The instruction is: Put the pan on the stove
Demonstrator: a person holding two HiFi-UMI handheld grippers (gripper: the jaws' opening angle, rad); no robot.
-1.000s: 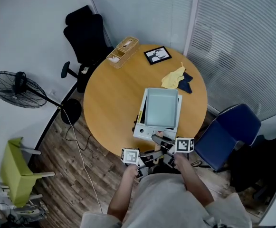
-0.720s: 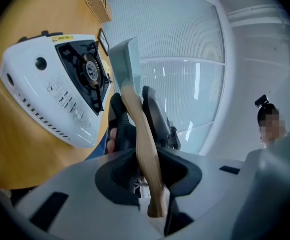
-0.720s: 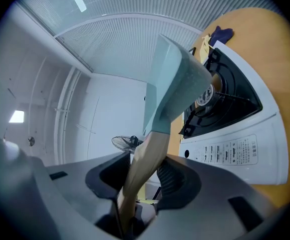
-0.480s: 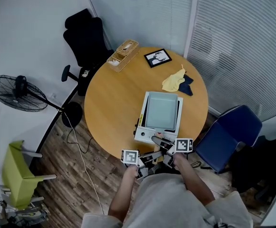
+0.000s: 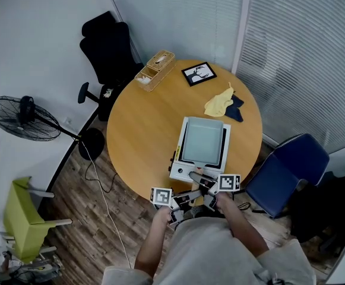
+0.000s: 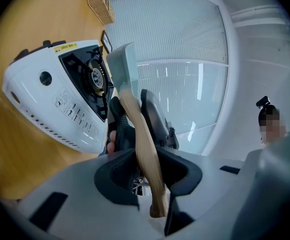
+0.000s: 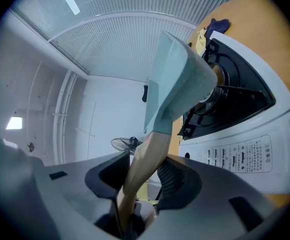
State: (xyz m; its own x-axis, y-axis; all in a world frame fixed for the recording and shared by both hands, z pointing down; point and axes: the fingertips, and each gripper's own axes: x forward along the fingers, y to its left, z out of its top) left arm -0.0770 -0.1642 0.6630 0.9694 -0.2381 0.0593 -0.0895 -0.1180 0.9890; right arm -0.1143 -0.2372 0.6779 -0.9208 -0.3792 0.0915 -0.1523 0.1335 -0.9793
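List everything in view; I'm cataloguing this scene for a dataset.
Table: 1, wooden, centre.
Gas stove: 1, white, table's near edge.
Pan: 1, pale green, wooden handle, over the stove.
Wicker box: 1, tan, table's far left.
Picture frame: 1, black, far edge.
Cloths: 2, yellow and dark blue, table's right.
Chairs: 3, black, blue, green, around table.
Fan: 1, black, floor, left.
Left gripper: 1, grey, gripping pan's handle.
Right gripper: 1, grey, gripping pan's handle.

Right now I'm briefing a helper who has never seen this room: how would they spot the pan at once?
Find the round wooden table; near its edge by the blue chair sits a white stove. The pan is over it: square, pale blue-green, the only thing on the table with a wooden handle.
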